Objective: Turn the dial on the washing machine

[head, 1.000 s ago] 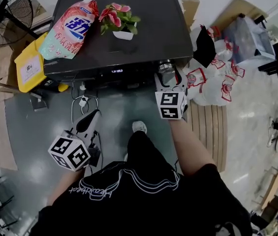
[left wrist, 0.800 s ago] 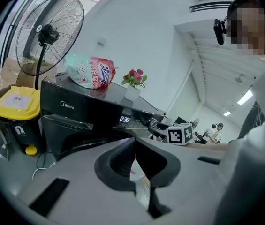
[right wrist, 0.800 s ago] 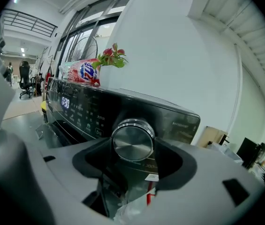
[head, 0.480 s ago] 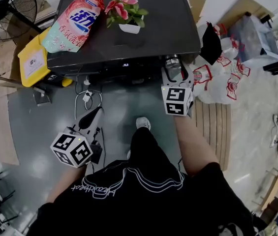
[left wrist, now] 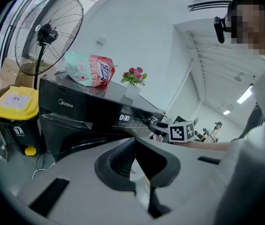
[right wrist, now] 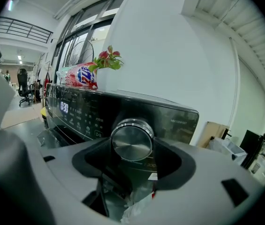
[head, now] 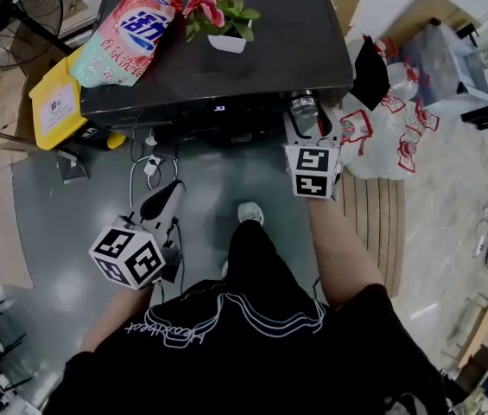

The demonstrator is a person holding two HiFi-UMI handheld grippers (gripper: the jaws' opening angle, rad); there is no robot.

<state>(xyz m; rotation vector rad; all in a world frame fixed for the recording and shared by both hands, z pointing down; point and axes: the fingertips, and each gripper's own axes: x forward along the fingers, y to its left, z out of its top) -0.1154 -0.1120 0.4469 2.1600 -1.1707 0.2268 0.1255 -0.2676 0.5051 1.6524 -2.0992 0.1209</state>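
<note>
Two tongs: the right tongs (head: 306, 118), having just closed, clasp the dial (right wrist: 132, 142) at the washer's (right wrist: 170, 116) front right. A roll about the dial's axis should prevent slipping. The left tongs (left wrist: 132, 142) are pinched together, empty.

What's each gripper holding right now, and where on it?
Right gripper, its jaws just closing, clamps the dial by its rim's two sides. Left gripper is shut, empty.

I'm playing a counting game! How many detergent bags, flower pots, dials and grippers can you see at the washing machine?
Detergent bag: 1
Flower pot: 1
Dial: 1
Grippers: 2, the left gripper and the right gripper
Total: 5
</note>
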